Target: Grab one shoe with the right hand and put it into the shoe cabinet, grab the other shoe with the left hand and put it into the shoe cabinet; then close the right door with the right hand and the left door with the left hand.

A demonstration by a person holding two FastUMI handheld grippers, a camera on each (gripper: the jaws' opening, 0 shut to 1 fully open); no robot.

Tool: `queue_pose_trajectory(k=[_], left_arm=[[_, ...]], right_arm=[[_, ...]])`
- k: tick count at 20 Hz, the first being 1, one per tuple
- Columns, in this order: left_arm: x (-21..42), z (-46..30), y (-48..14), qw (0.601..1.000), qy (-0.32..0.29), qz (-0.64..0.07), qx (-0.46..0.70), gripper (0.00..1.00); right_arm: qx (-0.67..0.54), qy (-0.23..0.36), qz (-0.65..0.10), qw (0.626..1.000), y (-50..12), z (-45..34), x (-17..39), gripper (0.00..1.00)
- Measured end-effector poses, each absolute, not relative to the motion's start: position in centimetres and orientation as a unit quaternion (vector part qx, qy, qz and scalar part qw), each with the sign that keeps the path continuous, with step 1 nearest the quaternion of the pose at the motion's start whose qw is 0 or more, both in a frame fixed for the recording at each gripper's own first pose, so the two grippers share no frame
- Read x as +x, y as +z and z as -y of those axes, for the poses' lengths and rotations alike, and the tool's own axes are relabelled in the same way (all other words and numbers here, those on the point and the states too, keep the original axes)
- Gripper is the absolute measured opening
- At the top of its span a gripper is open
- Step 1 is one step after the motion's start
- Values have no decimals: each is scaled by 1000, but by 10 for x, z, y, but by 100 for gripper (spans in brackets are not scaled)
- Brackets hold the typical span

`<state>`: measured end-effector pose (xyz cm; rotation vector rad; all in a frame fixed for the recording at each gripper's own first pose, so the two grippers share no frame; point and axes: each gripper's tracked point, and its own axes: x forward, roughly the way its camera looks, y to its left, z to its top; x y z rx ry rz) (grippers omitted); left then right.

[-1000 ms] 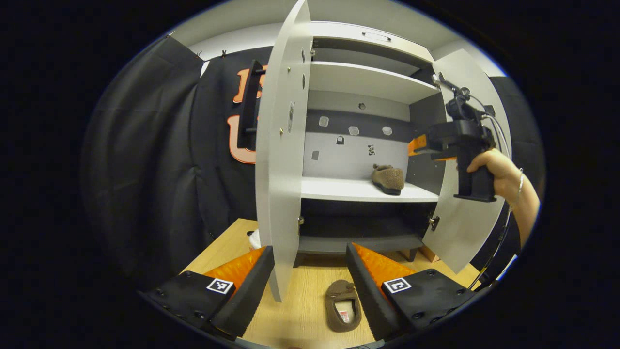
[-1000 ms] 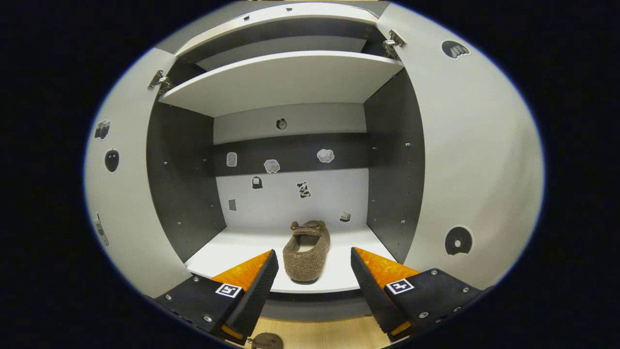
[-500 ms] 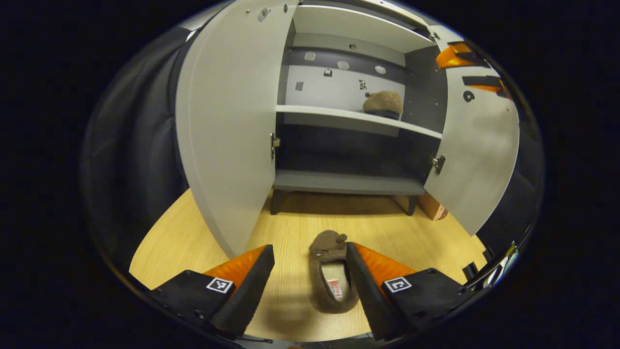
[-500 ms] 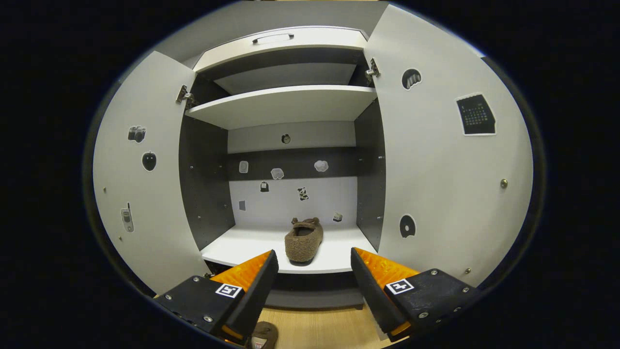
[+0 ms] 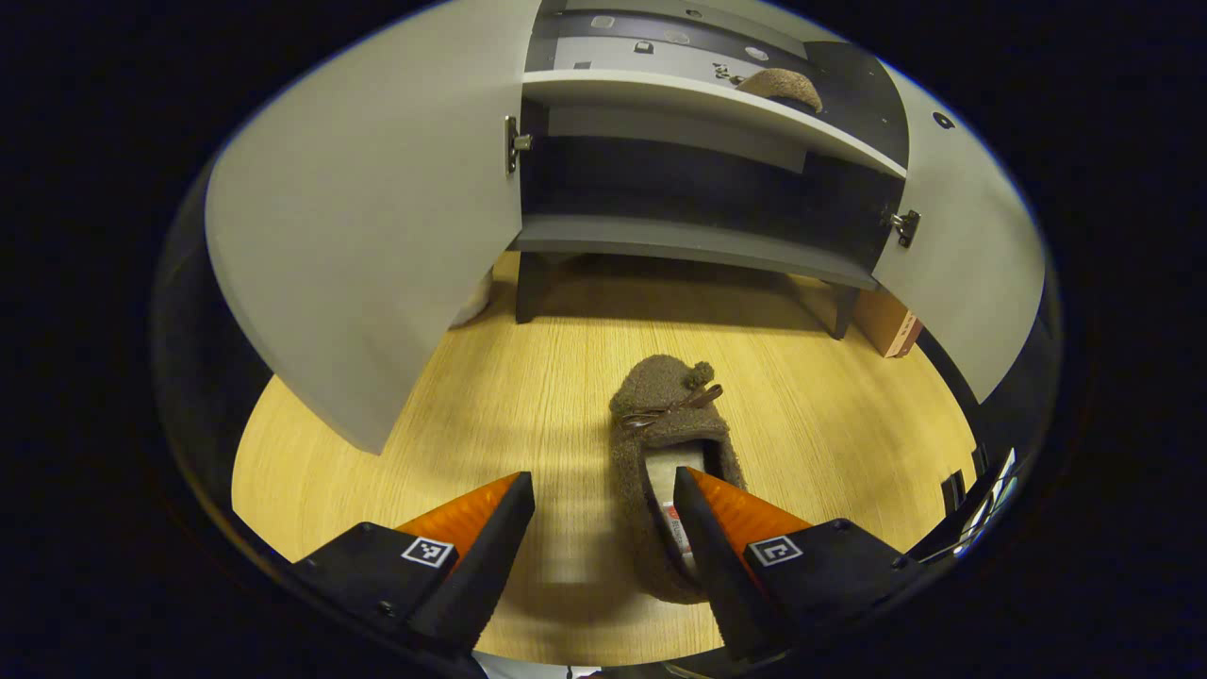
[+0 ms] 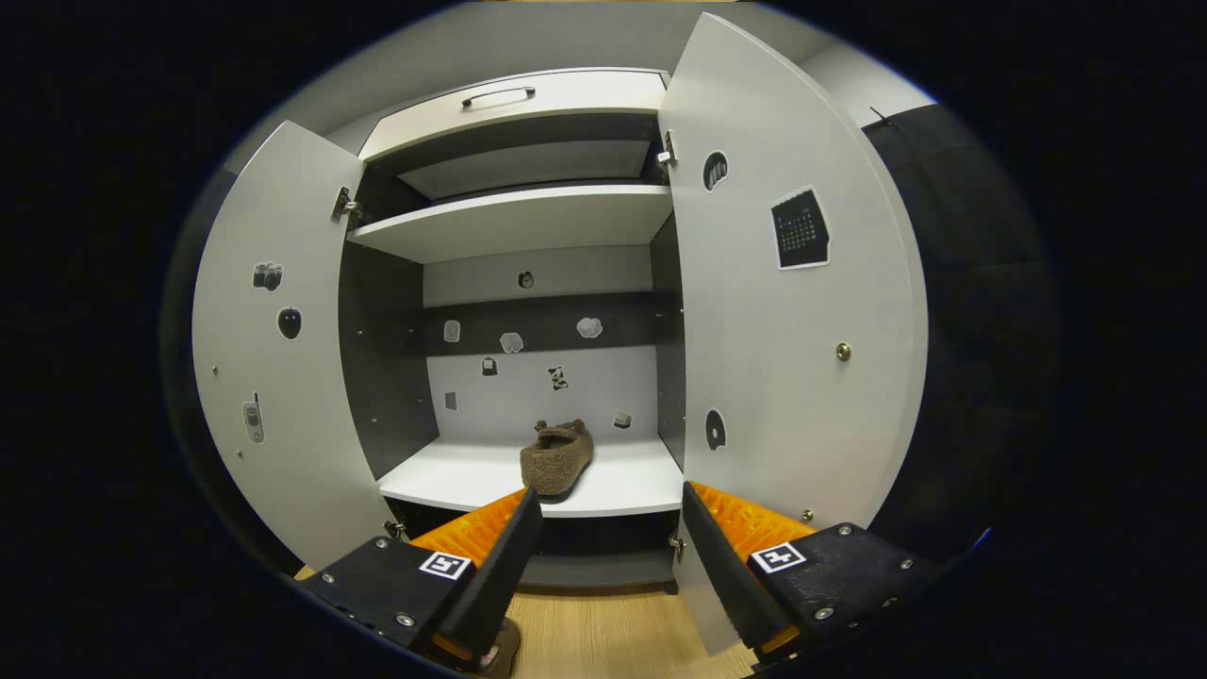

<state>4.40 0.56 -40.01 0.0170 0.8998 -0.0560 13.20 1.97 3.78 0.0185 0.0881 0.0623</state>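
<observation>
Wood floor (image 5: 528,377) | fuzzy brown shoe (image 5: 665,443), bow-topped | left gripper (image 5: 603,514) spread | right gripper (image 6: 608,528) spread

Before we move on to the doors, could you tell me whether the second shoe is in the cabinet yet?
Not yet: the second shoe lies on the floor.

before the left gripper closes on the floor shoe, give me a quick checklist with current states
1. Left gripper open: ok, fingers spread wide.
2. Floor shoe lined up between the fingers: not ok, it sits off to one side, with one finger over its opening.
3. First shoe already on the white shelf: ok.
4. Room left on that shelf for the second shoe: ok, bare space beside the first shoe.
5. Both cabinet doors open: ok, left door and right door swung out.
6. Right gripper empty: ok, open and holding nothing.
</observation>
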Motion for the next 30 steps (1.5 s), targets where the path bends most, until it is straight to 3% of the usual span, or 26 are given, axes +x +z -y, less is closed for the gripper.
queue_pose_trajectory(k=[6,9,10,11,12,13,21,30], left_arm=[[35,-7,-413,874,-27,-485,-14,95],[42,11,-420,864,-43,-501,-20,50],[41,10,-425,858,-35,-512,-5,48],[43,10,-427,849,-33,-527,6,15],[48,10,-424,845,-27,-534,8,15],[50,16,-421,840,-31,-542,-2,7],[88,33,-349,851,-52,-519,-49,7],[123,52,-198,901,-58,-421,-88,7]], right_arm=[[14,39,-39,998,41,-14,121,92],[18,44,-37,998,43,-14,119,93],[19,47,-36,998,44,-15,118,93],[20,48,-37,998,44,-14,117,93],[21,50,-36,998,44,-14,116,92],[20,52,-36,998,46,-14,115,93],[14,71,-28,997,49,-13,108,92],[7,110,-21,994,49,-12,105,93]])
